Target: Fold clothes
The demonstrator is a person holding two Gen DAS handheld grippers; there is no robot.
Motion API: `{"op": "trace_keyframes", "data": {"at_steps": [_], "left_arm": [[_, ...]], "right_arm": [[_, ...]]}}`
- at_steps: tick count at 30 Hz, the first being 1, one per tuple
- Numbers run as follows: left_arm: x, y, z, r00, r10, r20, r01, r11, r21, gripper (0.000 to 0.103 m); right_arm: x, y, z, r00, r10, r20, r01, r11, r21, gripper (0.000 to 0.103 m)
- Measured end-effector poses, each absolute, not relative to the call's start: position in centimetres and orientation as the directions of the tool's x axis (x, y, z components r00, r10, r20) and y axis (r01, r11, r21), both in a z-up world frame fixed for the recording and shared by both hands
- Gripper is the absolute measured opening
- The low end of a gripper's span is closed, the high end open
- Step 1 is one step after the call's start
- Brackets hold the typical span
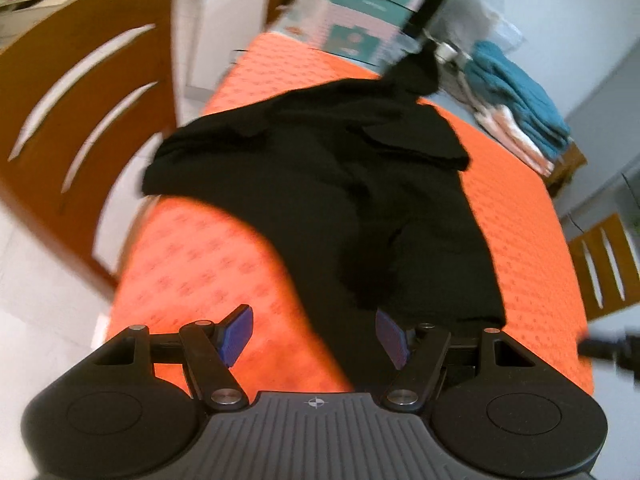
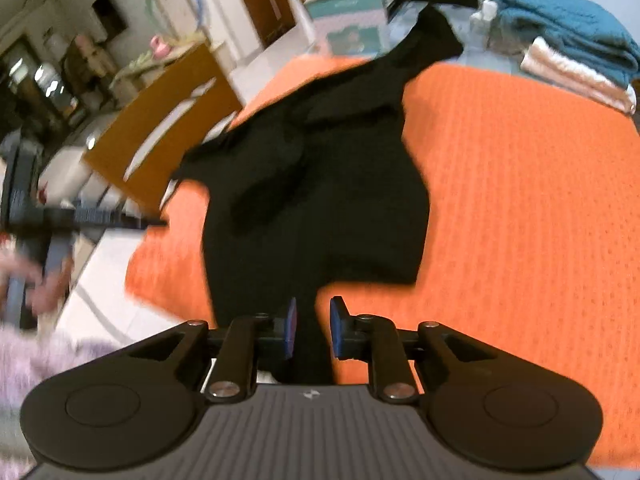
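Note:
A black garment [image 1: 340, 184] lies crumpled on the orange tablecloth [image 1: 192, 256], its far end reaching toward the boxes. My left gripper [image 1: 314, 336] is open, its blue pads [image 1: 236, 334] wide apart over the garment's near edge and the cloth. In the right wrist view the same black garment [image 2: 320, 184] runs down between the fingers. My right gripper [image 2: 312, 330] is closed narrowly on a strip of the garment, blue pads [image 2: 291, 330] on either side of it. The left gripper shows blurred at the left of the right wrist view [image 2: 24, 216].
Wooden chairs stand at the table's left [image 1: 80, 92] and right [image 1: 604, 264]. Folded teal and pale towels [image 1: 516, 100] are stacked at the far right. Teal and white boxes [image 1: 360, 8] stand at the far edge. The orange cloth [image 2: 520, 200] stretches right of the garment.

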State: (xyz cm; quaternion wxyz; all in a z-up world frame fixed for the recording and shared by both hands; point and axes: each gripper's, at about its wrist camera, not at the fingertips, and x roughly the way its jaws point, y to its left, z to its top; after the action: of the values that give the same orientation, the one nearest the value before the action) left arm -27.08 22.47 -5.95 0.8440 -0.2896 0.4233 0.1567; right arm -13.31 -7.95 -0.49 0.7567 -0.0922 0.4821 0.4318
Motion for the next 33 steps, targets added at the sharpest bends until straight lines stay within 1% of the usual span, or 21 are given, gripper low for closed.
{"op": "trace_keyframes", "data": {"at_steps": [4, 10, 14, 16, 18, 19, 22, 23, 24, 25, 26, 27, 28, 31, 33], "left_arm": [[-23.5, 22.2, -6.7, 0.588, -0.016, -0.809, -0.447, 0.827, -0.342, 0.07], [-19.4, 21.4, -8.3, 0.553, -0.047, -0.832, -0.398, 0.862, -0.314, 0.07], [-17.5, 21.2, -9.1, 0.524, -0.028, -0.851, -0.401, 0.873, -0.276, 0.07], [-16.9, 21.2, -9.3, 0.512, -0.026, -0.859, -0.404, 0.875, -0.266, 0.069], [-16.4, 21.2, -9.4, 0.503, -0.02, -0.864, -0.413, 0.873, -0.26, 0.068], [-16.2, 21.1, -9.6, 0.497, -0.013, -0.868, -0.422, 0.87, -0.254, 0.066], [-15.7, 20.8, -9.9, 0.484, 0.001, -0.875, -0.452, 0.857, -0.249, 0.054], [-15.6, 20.7, -10.0, 0.481, 0.003, -0.877, -0.461, 0.852, -0.25, 0.046], [-15.5, 20.5, -10.1, 0.48, 0.0, -0.877, -0.461, 0.85, -0.253, 0.033], [-15.5, 20.3, -10.2, 0.479, -0.004, -0.878, -0.462, 0.849, -0.256, 0.027], [-15.4, 20.1, -10.2, 0.479, -0.012, -0.878, -0.46, 0.848, -0.263, 0.015], [-15.3, 19.9, -10.1, 0.48, -0.02, -0.877, -0.457, 0.848, -0.269, 0.012], [-15.2, 19.7, -9.7, 0.488, -0.023, -0.872, -0.449, 0.85, -0.274, 0.011], [-14.7, 18.5, -8.0, 0.526, -0.055, -0.848, -0.396, 0.867, -0.302, 0.009], [-14.1, 17.2, -6.4, 0.558, -0.112, -0.822, -0.336, 0.876, -0.347, 0.009]], "right_arm": [[-8.3, -4.5, -0.8, 0.208, 0.568, -0.797, -0.73, 0.632, 0.259, 0.029], [-0.8, 0.6, -1.8, 0.268, 0.564, -0.781, -0.72, 0.656, 0.227, 0.029], [2.9, 3.8, -3.5, 0.274, 0.543, -0.794, -0.734, 0.651, 0.192, 0.031], [4.0, 5.0, -4.4, 0.272, 0.532, -0.802, -0.746, 0.643, 0.173, 0.035], [5.1, 6.3, -5.2, 0.27, 0.519, -0.811, -0.758, 0.634, 0.153, 0.035], [5.5, 6.7, -5.8, 0.268, 0.511, -0.817, -0.767, 0.626, 0.14, 0.035], [6.7, 8.1, -7.3, 0.263, 0.485, -0.834, -0.792, 0.602, 0.1, 0.035], [7.0, 8.5, -7.7, 0.261, 0.48, -0.838, -0.799, 0.594, 0.091, 0.035], [7.3, 8.5, -7.8, 0.257, 0.482, -0.838, -0.804, 0.588, 0.092, 0.034], [7.6, 8.6, -8.0, 0.253, 0.484, -0.838, -0.808, 0.582, 0.093, 0.031], [7.9, 8.7, -8.1, 0.249, 0.487, -0.837, -0.812, 0.576, 0.094, 0.026], [8.2, 8.7, -8.2, 0.245, 0.489, -0.837, -0.816, 0.57, 0.094, 0.01], [8.5, 8.8, -8.3, 0.241, 0.491, -0.837, -0.82, 0.564, 0.095, 0.005], [9.4, 7.8, -6.6, 0.271, 0.524, -0.808, -0.834, 0.547, 0.075, 0.005], [10.6, 6.3, -4.7, 0.305, 0.54, -0.785, -0.829, 0.556, 0.06, 0.005]]}}
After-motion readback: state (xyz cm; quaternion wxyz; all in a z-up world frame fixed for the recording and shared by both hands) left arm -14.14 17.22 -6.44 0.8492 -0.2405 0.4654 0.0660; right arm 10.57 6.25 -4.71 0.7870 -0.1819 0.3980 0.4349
